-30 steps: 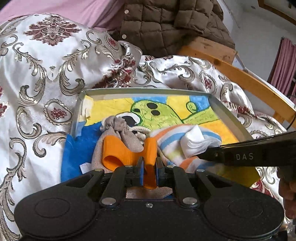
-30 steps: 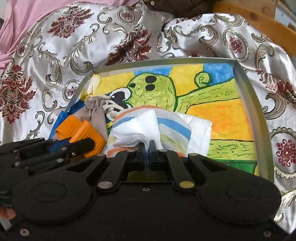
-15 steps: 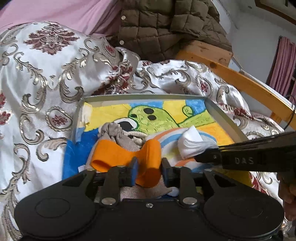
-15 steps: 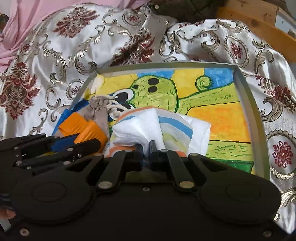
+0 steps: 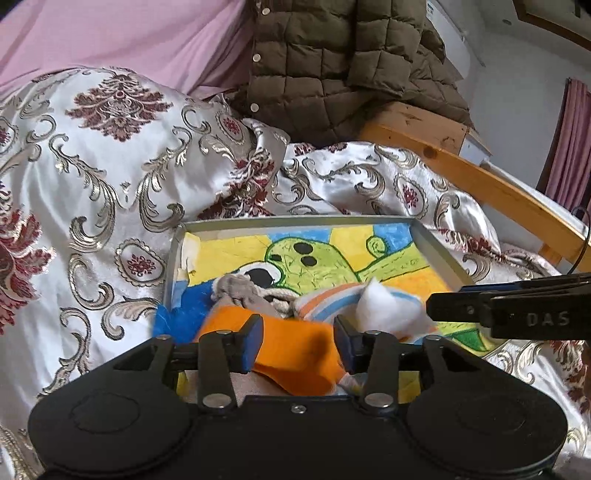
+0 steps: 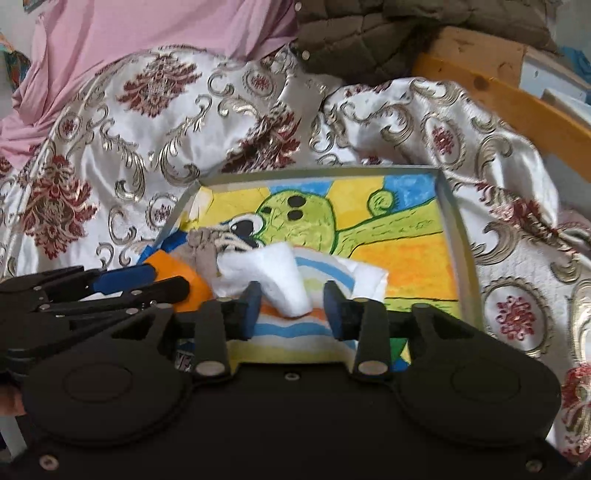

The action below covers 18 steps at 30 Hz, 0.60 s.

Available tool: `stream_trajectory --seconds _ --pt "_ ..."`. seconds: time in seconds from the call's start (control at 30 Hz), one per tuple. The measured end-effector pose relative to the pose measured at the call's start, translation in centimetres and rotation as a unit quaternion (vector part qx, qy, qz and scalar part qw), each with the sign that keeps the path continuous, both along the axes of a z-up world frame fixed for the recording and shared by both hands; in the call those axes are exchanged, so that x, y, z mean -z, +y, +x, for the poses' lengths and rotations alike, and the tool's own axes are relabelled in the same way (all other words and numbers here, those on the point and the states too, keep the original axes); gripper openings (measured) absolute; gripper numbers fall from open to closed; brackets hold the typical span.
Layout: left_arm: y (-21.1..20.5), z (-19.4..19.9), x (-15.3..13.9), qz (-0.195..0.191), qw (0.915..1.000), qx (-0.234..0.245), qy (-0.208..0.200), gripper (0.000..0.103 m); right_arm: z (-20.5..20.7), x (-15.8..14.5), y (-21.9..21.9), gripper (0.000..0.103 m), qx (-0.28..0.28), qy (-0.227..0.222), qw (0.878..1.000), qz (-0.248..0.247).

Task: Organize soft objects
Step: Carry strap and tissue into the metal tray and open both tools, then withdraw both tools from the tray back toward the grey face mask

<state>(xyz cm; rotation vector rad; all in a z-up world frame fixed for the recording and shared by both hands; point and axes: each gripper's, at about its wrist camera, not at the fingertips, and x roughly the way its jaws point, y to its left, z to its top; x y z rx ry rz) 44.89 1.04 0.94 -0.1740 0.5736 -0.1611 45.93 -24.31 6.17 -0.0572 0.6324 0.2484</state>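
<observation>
Left wrist view first: the left hand-held gripper hovers at the near edge of the tray, its jaws opening with the orange cloth lying loose between the blue pads — the pads do not press on it. That orange cloth sits at the near left of the tray, and just behind it lies a grey drawstring pouch with its cord bunched at the neck. To the right of the pouch is a striped cloth in orange, blue and white, topped by a white bunched fold.

From the right wrist view, the right hand-held gripper is also at the near edge of the tray, jaws opening, with the white fold of the striped cloth standing between the pads but not squeezed. The left hand-held gripper reaches in from the left of it over the orange cloth.

The tray's floor carries a bright painted picture of a green creature. The tray rests on a white satin bedspread with gold scrolls and maroon medallions; beyond it lie a brown quilted jacket, pink fabric and a wooden bed rail.
</observation>
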Motion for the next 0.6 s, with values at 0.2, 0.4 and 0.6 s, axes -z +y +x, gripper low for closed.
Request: stream_trajectory --seconds 0.2,0.4,0.6 --pt "-0.3 -1.5 -2.3 -0.007 0.9999 -0.003 -0.014 0.055 -2.3 -2.8 -1.5 0.049 -0.001 -0.023 1.0 0.01" --pt "-1.2 -4.7 -5.4 -0.011 0.998 -0.005 -0.062 0.073 -5.8 -5.6 -3.7 0.072 -0.004 -0.061 0.998 0.036" --pt "-1.6 -9.4 -8.1 -0.028 0.9946 -0.008 -0.1 0.083 -11.1 -8.3 -5.0 0.093 -0.016 -0.108 0.994 0.027"
